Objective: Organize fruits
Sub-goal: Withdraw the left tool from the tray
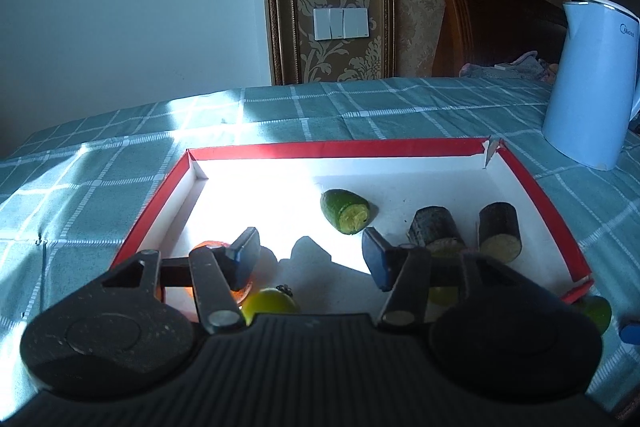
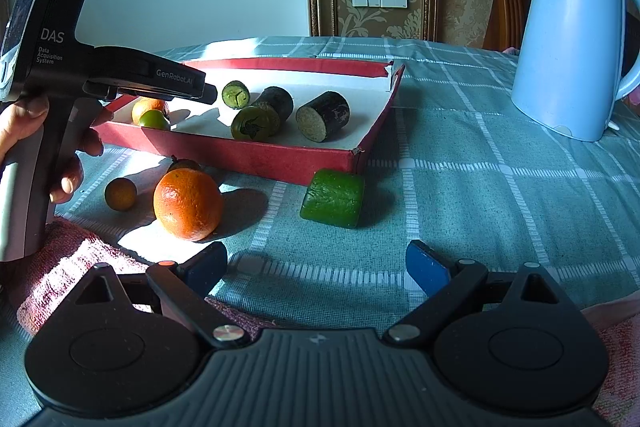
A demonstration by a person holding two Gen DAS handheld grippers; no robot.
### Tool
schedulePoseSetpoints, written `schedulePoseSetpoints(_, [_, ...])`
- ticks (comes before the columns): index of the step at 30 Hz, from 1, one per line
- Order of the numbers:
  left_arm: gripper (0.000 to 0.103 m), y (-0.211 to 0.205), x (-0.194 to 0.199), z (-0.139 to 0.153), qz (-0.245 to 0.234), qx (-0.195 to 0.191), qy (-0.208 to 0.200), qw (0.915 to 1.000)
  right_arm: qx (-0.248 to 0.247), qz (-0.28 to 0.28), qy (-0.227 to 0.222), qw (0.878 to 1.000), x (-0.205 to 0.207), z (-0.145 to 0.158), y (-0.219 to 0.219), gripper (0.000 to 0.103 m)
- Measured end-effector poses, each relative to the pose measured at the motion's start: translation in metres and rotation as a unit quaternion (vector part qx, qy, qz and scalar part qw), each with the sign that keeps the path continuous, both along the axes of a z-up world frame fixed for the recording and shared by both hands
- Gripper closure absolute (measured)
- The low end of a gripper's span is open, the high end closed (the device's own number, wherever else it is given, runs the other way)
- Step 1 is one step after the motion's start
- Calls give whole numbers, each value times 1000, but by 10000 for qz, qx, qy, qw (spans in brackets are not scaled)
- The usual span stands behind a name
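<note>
A red-rimmed shallow box (image 1: 160,203) (image 2: 256,157) lies on the checked tablecloth. Inside are a green cut piece (image 1: 346,211) (image 2: 236,94), two dark cut cylinders (image 1: 500,237) (image 2: 324,115), an orange fruit (image 2: 146,107) and a small green-yellow fruit (image 1: 268,301) (image 2: 154,119). My left gripper (image 1: 310,259) is open and empty, hovering over the box's near left side; its body shows in the right wrist view (image 2: 160,79). Outside the box lie a large orange (image 2: 187,203), a small orange fruit (image 2: 120,193) and a green cut chunk (image 2: 334,199) (image 1: 598,311). My right gripper (image 2: 316,267) is open and empty, low over the cloth in front of them.
A pale blue electric kettle (image 1: 588,83) (image 2: 568,43) stands on the table at the right. A wooden chair (image 1: 492,27) sits behind the table. A red towel (image 2: 68,259) lies at the near left edge.
</note>
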State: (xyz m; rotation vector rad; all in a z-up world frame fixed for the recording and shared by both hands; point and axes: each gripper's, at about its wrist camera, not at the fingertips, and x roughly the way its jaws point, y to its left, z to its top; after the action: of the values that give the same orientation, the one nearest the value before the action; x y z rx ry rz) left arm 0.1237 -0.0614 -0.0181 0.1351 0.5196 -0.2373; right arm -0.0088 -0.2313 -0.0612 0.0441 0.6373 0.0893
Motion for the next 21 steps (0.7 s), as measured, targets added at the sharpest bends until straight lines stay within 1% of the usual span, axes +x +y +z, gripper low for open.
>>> schedulePoseSetpoints(7, [46,2,-9,2,15,16,-27,10000,-4,0,1,10000,0,0,0,6])
schedulePoseSetpoints(12, [40,8,-15,5,86,9,-80,9999,-1,0,0,10000,0,0,0,6])
schedulePoseSetpoints(21, [35,22,-38,8,178,141,-208,9995,-10,-1,4,10000,1,0,0,6])
